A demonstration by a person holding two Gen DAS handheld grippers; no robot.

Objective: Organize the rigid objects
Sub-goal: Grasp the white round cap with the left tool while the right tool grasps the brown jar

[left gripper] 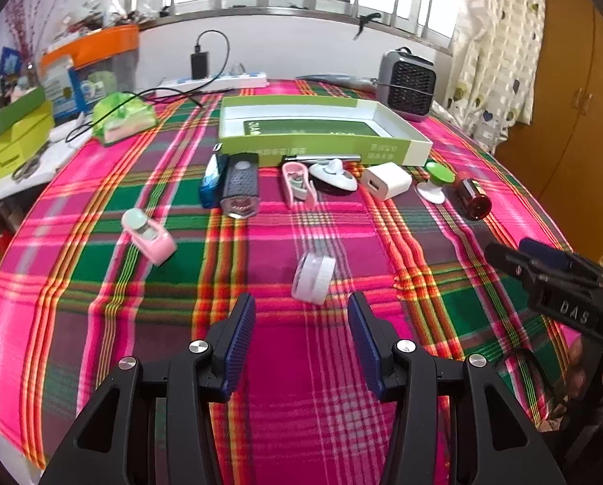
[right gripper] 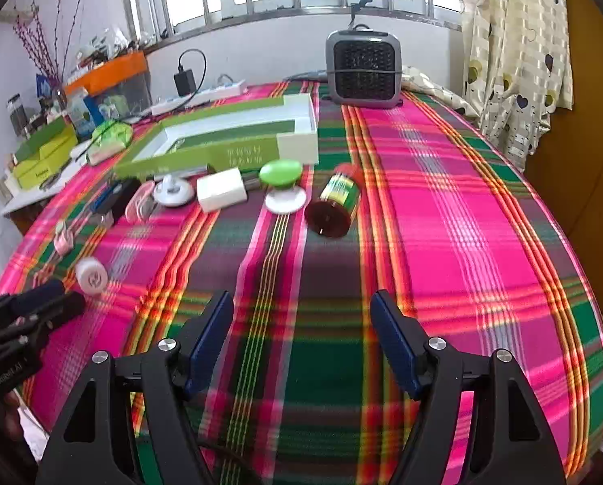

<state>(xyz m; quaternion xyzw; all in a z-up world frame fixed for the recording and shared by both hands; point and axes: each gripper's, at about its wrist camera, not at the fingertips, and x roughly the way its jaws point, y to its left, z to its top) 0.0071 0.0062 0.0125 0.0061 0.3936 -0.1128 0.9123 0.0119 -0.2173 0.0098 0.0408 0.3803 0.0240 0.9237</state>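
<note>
My left gripper (left gripper: 301, 307) is open, just short of a small white round jar (left gripper: 313, 277) lying on the plaid cloth; the same jar (right gripper: 92, 275) shows in the right wrist view. My right gripper (right gripper: 301, 303) is open over bare cloth, some way short of a brown bottle (right gripper: 333, 206) lying on its side. In front of an open green-and-white box (left gripper: 321, 149) lies a row of items: a white charger (left gripper: 386, 180), a green-topped knob (left gripper: 436, 182), a white round piece (left gripper: 333, 176), pink clippers (left gripper: 299, 184), a black case (left gripper: 240, 184) and a blue pack (left gripper: 212, 180). A pink tape holder (left gripper: 149, 234) lies apart at the left.
A grey fan heater (right gripper: 364, 68) stands at the table's far edge. A power strip (left gripper: 220, 81) with a black adapter runs along the back. A green pouch (left gripper: 121, 117) and stacked boxes (left gripper: 10, 141) sit at the left. A curtain (right gripper: 515, 52) hangs at the right.
</note>
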